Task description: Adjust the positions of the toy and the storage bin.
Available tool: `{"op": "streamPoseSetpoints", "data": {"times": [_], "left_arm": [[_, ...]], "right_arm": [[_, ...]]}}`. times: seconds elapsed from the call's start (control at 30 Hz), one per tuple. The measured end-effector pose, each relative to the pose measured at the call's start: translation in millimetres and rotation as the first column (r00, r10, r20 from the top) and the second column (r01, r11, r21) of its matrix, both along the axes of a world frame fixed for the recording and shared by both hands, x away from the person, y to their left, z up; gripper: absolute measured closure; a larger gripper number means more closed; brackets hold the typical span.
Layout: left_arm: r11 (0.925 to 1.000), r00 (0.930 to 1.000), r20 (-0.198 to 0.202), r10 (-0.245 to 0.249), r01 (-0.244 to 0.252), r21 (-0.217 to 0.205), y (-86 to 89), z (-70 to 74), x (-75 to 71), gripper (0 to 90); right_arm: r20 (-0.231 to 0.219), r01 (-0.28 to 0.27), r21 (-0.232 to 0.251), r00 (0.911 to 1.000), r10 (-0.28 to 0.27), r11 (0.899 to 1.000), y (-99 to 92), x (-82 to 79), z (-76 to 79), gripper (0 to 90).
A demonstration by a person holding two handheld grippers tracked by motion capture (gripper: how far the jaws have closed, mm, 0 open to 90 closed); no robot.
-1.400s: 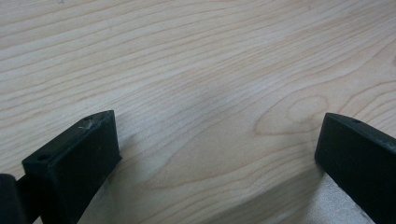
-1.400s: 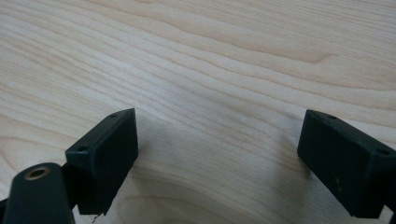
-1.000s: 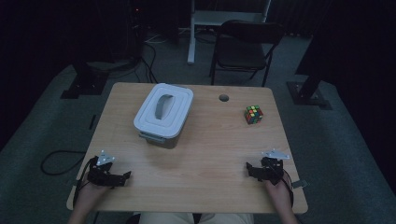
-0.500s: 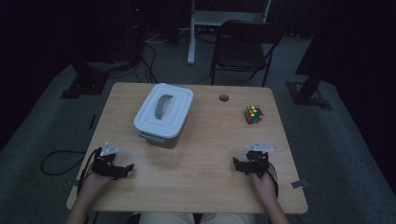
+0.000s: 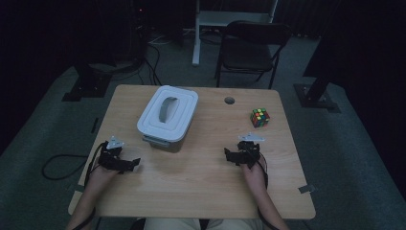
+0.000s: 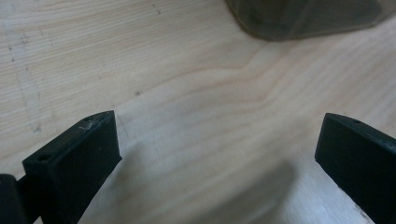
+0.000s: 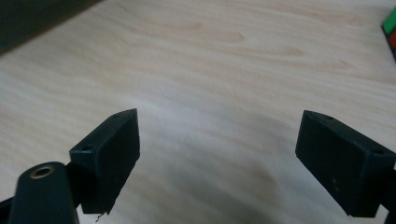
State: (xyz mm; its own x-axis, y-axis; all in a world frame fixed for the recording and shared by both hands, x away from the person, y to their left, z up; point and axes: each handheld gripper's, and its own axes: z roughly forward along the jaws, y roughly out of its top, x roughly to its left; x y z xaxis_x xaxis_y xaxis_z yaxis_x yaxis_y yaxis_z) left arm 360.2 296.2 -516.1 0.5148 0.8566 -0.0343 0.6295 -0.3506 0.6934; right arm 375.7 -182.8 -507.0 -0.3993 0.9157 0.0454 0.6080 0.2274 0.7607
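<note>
Dim, underexposed high view with black surroundings; brighter gripper views, softly blurred, faint shadows.

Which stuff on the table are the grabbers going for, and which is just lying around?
Likely for the job:
- box, lid on, nearest both grabbers
- left gripper, open, empty
- right gripper, open, empty

Just lying about:
- cube, off to the right
- chair, behind the table

wooden table [image 5: 201, 187] with lidded white box [image 5: 167, 117] and colour cube [image 5: 260, 117]
</note>
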Motion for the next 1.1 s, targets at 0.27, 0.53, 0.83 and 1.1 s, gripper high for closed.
{"op": "streamPoseSetpoints", "data": {"times": [0.27,0.53,0.83,1.1], "left_arm": [[0.9994,0.9996,0.023,0.015,-0.014,-0.032,3.7,5.3,22.7,0.6],[0.9978,0.9983,0.035,0.047,-0.045,-0.048,10.4,6.0,46.0,0.6],[0.9951,0.9907,0.095,0.098,-0.096,-0.023,11.9,6.5,75.5,1.5],[0.9919,0.9903,0.066,0.123,-0.120,-0.042,7.9,7.1,102.5,2.1]], "right_arm": [[0.010,-0.003,-0.007,0.9999,0.003,1.000,23.3,18.1,0.6,13.2],[0.026,0.006,0.032,0.9996,-0.007,0.999,43.0,32.8,0.6,12.9],[-0.006,-0.013,0.030,0.9999,0.013,0.999,67.0,53.1,-3.1,12.9],[0.000,-0.009,0.091,1.0000,0.009,0.996,82.9,64.1,2.2,13.1]]}}
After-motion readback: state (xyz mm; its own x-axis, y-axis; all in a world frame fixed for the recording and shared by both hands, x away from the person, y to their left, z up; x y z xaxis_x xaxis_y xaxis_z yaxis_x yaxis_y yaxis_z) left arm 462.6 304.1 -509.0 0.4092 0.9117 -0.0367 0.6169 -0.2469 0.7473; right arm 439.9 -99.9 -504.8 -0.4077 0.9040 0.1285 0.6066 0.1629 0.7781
